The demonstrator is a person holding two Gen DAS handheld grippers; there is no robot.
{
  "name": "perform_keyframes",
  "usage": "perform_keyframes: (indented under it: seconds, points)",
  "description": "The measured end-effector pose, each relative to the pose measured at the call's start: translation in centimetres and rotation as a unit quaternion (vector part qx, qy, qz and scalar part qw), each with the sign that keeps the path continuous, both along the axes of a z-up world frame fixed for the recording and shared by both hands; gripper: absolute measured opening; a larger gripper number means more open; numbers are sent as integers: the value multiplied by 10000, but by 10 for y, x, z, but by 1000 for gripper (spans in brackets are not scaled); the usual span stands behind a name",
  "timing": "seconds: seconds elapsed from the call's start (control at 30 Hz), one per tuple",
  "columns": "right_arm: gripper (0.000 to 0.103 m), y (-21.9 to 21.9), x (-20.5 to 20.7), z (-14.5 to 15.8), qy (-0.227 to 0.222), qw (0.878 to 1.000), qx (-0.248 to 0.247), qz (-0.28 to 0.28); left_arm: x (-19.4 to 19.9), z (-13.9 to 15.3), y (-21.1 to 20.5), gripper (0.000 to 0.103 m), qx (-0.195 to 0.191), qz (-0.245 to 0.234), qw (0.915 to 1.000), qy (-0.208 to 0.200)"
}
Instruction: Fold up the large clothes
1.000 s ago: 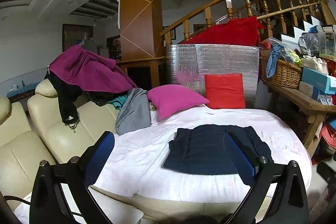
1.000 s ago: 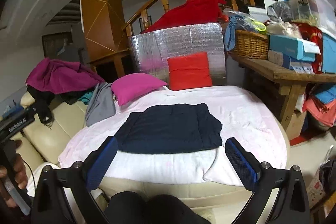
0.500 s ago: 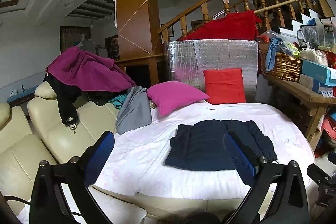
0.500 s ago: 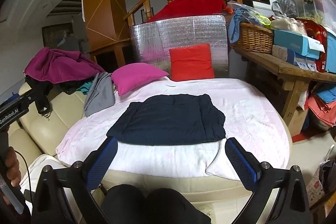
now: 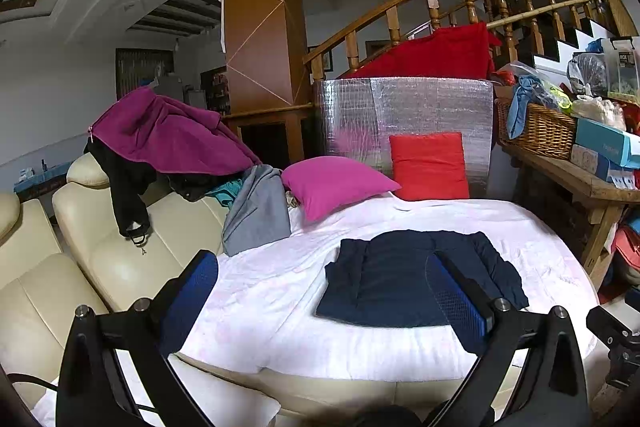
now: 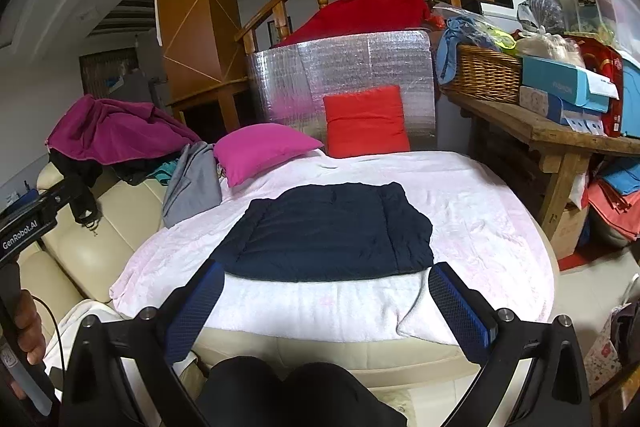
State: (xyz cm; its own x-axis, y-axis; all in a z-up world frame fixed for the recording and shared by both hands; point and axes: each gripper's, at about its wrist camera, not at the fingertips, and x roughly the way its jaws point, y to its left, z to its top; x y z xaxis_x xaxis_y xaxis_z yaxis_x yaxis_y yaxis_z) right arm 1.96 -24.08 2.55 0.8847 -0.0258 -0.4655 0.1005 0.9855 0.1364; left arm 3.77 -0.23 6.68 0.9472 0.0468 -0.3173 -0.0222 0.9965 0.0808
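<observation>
- A dark blue garment (image 6: pixel 328 229) lies flat on a round surface (image 6: pixel 480 211) with a pale pink cover. It looks partly folded into a rough block, with its side flaps tucked in.
- The block is wider than it is deep. Its long way runs from left to right across the surface.
- The right tongs (image 6: pixel 324 307) point straight at the garment. The garment's near edge sits just past the tips, a little up the surface. These tongs are spread wide and hold nothing.
- The left tongs (image 5: pixel 320 299) are also spread wide and hold nothing. From here the garment lies ahead and off to the right, so one blue pad (image 5: pixel 456 303) shows in front of it.
- I think the right tongs are the nearer pair, and they face the middle of the near edge.
- The left tongs come at it from the left side, so the garment's left edge is the closest part for them.
- My guess is the next fold will be across the long way, so each pair would take one end.
- Beside the surface is a cream sofa (image 5: pixel 120 259) with a purple jacket (image 5: pixel 168 135) and a grey cloth (image 5: pixel 256 211) heaped on it. These may be waiting for a fold too.
- A pink pillow (image 6: pixel 260 147) and a red pillow (image 6: pixel 364 123) sit at the far side, well apart from the garment.
</observation>
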Motion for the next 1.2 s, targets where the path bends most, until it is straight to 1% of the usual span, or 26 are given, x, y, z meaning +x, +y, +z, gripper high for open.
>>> perform_keyframes:
  seconds: [0.67,0.83,1.03,1.2]
  points:
    - [103,5,-2,4,-98,9999,59,-17,2,1,3,103,16,11,10000,7]
    - [103,9,-1,9,-153,9999,49,4,3,4,6,103,5,24,10000,-10]
    - [103,16,7,23,-287,9996,2,29,13,12,9,103,-11,101,9999,-79]
    - [103,16,24,27,-234,9997,-11,56,30,13,11,103,-124,163,9998,13]
